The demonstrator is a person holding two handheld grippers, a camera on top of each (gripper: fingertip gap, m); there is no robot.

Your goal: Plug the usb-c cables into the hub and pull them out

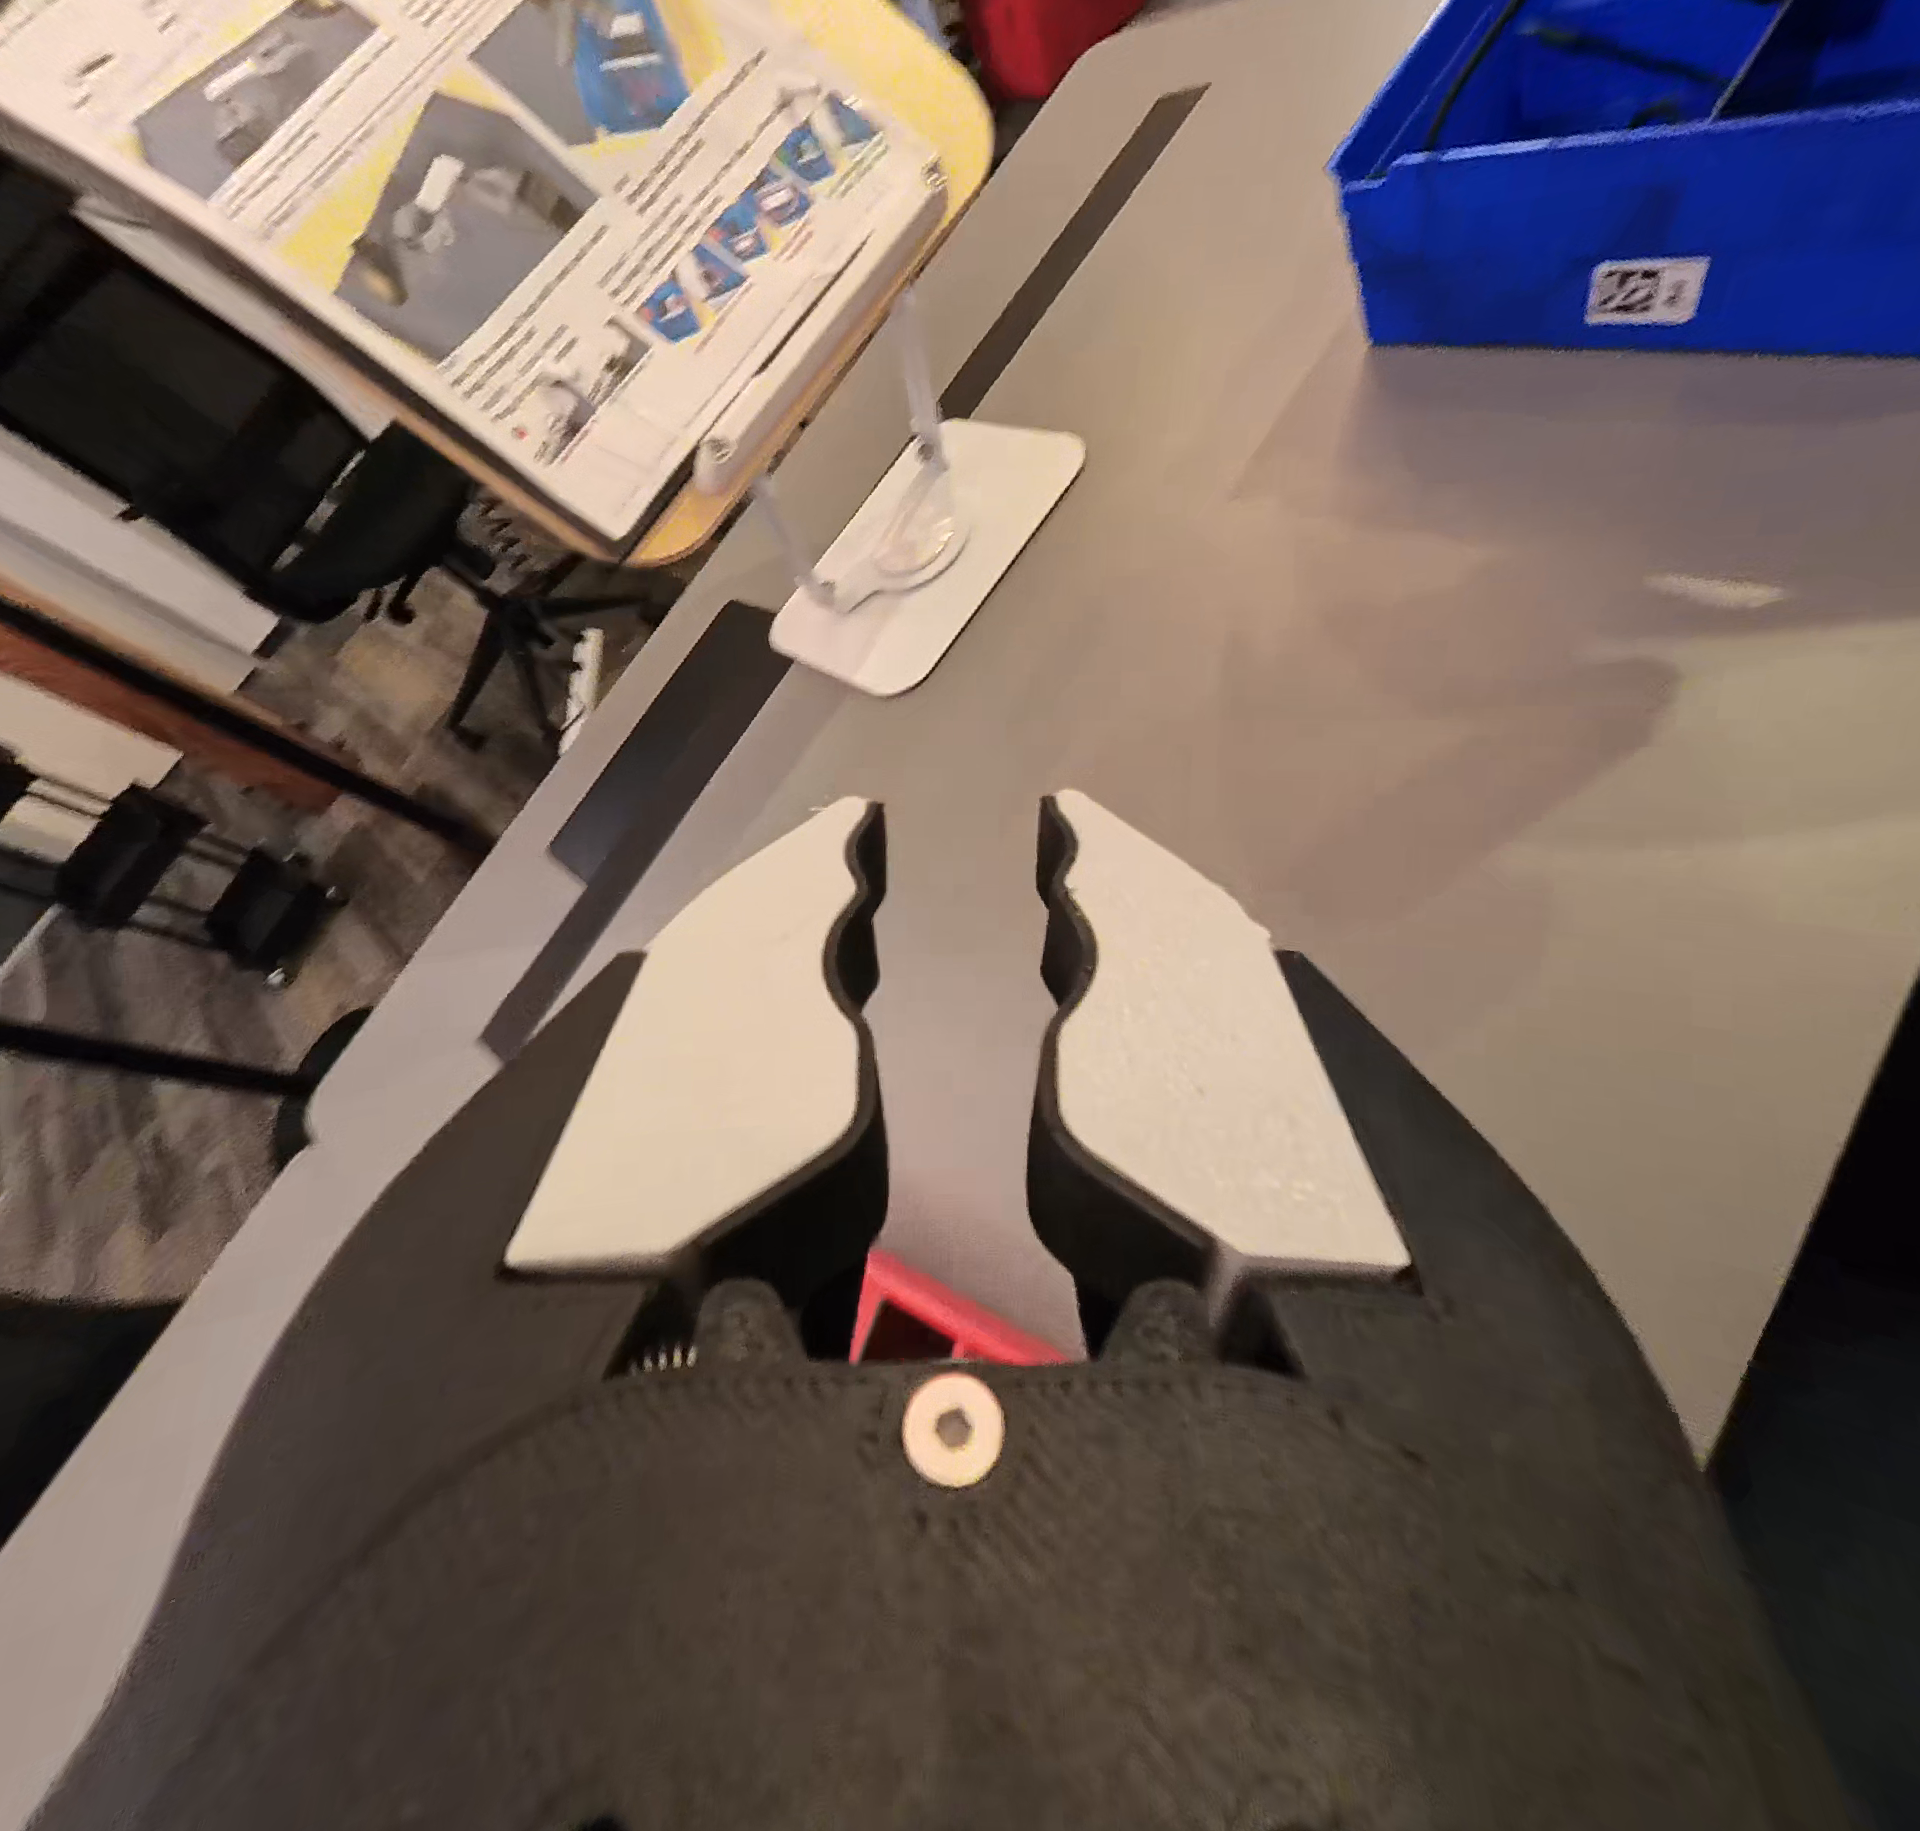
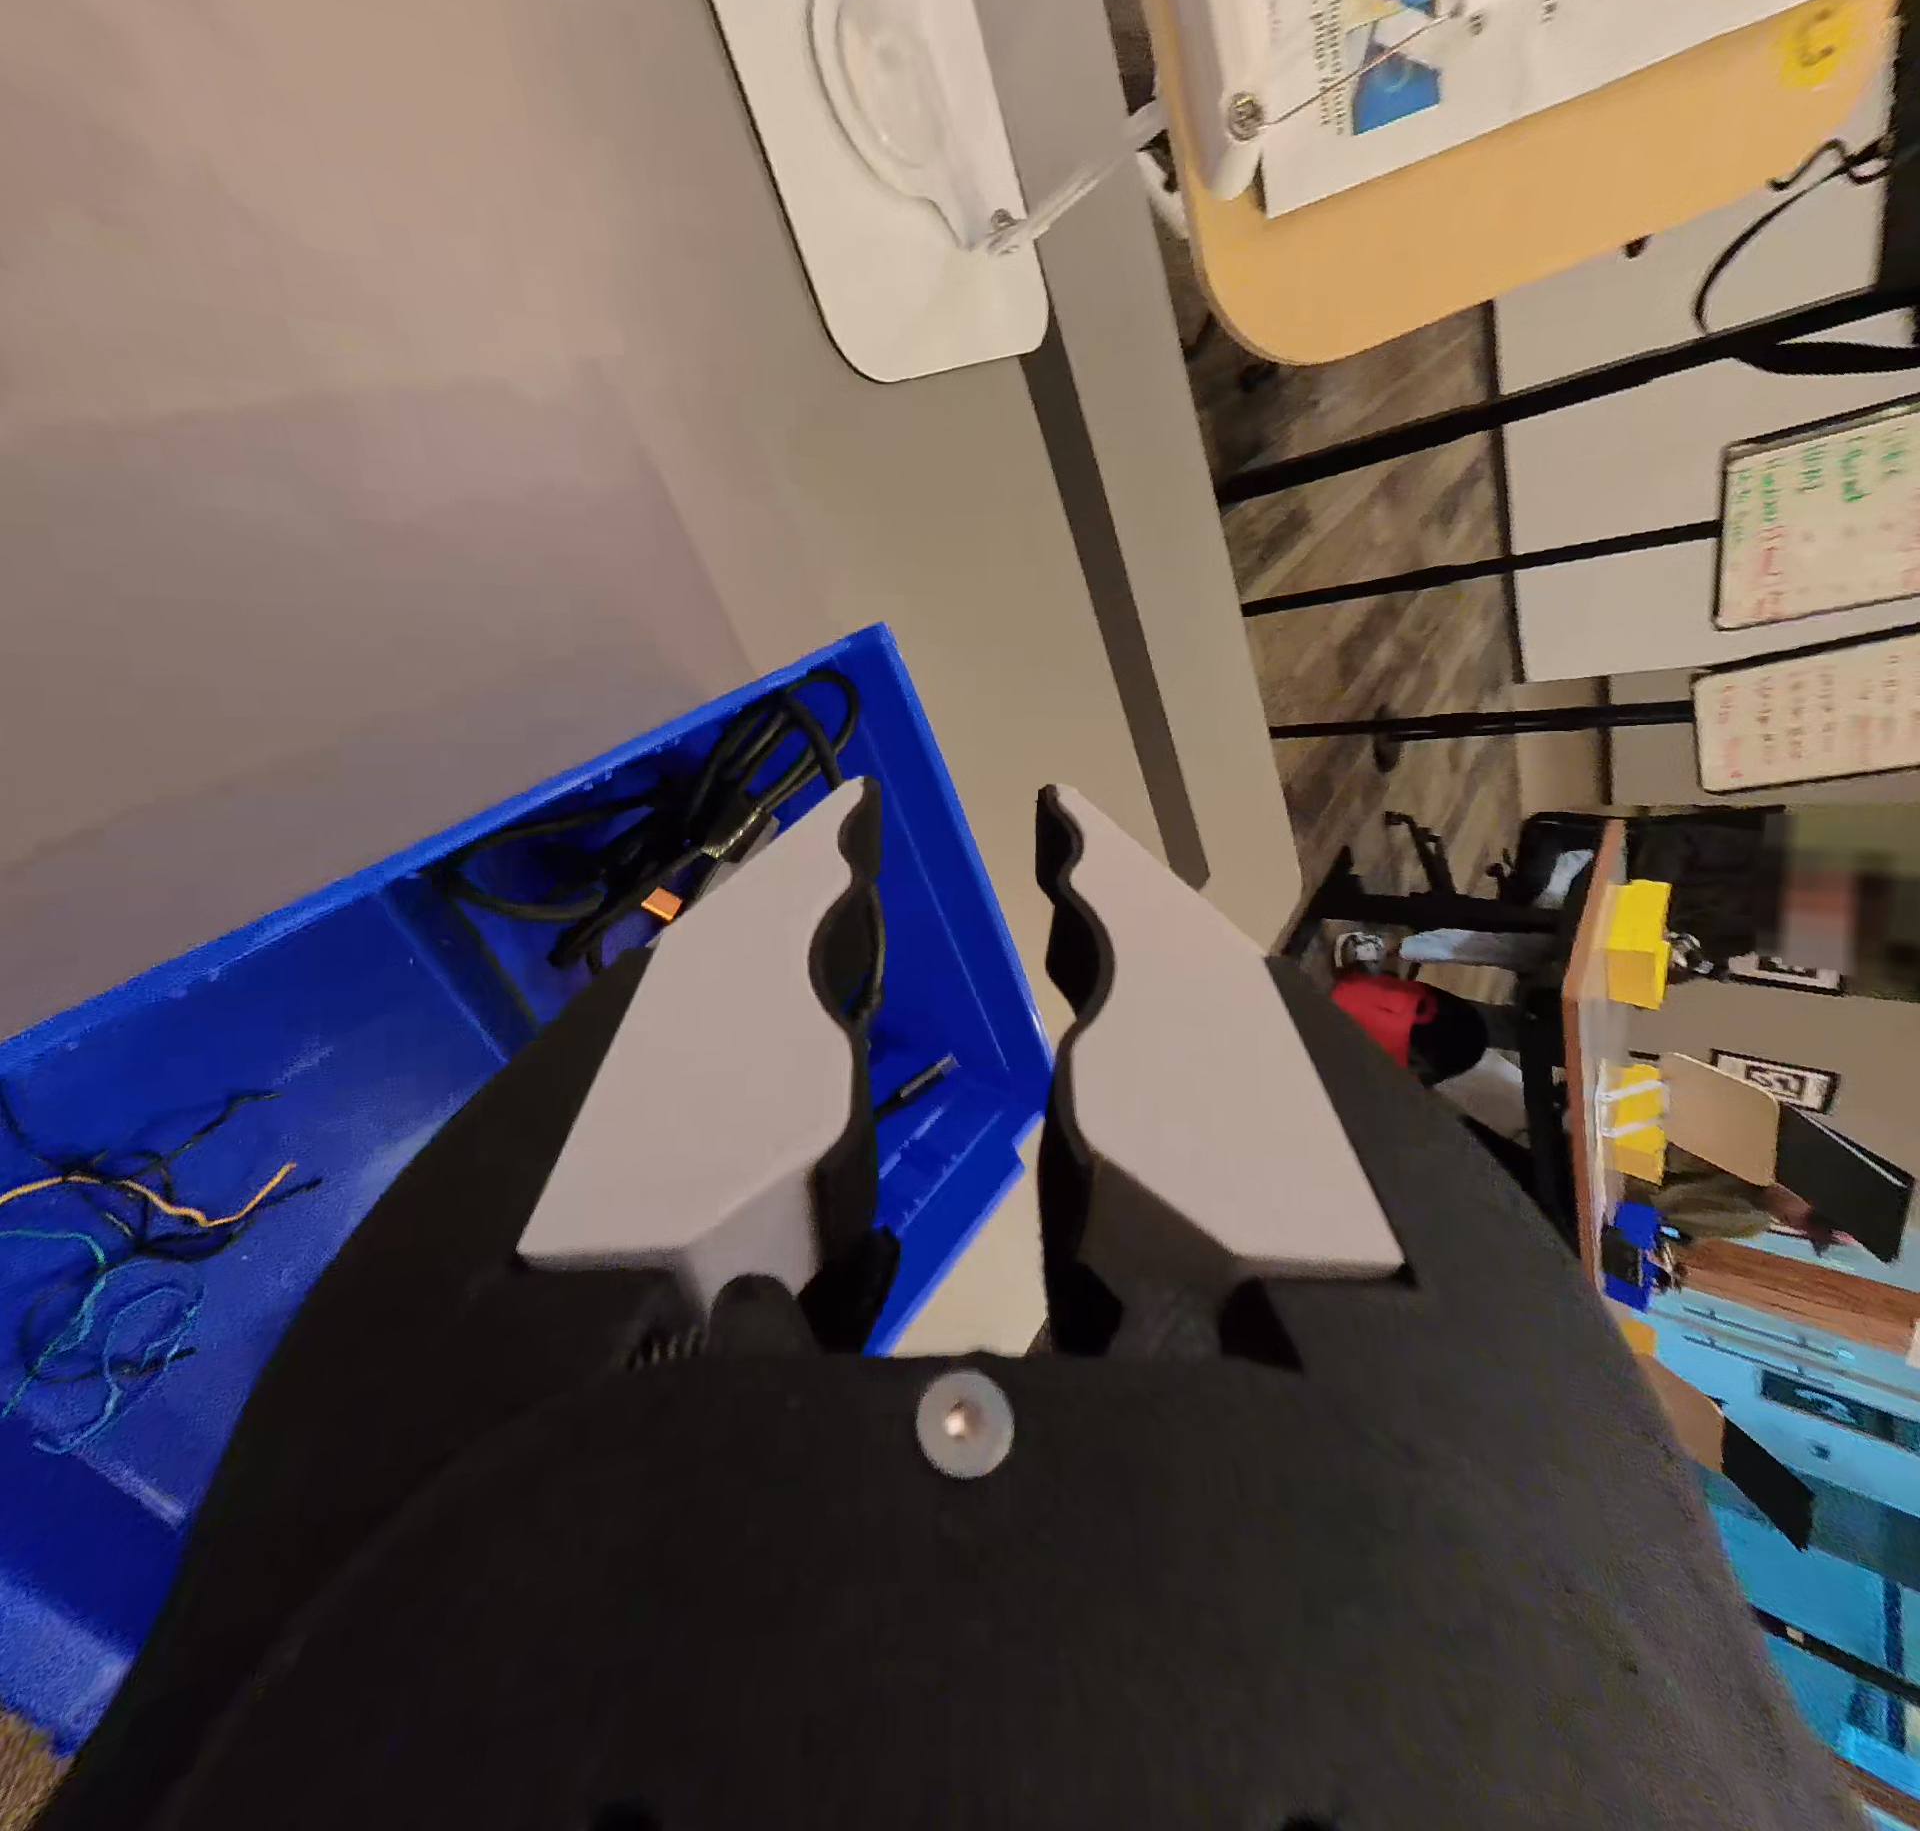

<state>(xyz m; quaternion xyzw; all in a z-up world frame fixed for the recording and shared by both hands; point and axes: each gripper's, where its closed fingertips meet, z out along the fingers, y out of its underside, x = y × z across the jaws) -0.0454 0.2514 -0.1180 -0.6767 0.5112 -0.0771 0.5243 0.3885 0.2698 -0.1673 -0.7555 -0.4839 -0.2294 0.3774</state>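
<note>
My left gripper is open and empty above the grey table. A red-pink part shows low between its fingers, mostly hidden. My right gripper is open and empty, hovering over the corner of a blue bin. Black cables with an orange-tipped plug lie tangled in the bin's far compartment. Another plug lies on the bin floor between the fingers. No hub is clearly visible.
A document holder with printed pages stands on a white base near the table's edge; the base also shows in the right wrist view. Thin coloured wires lie in the bin's near compartment. The blue bin sits at the back right. One gripper's finger ends stand about 45 centimeters off the other's.
</note>
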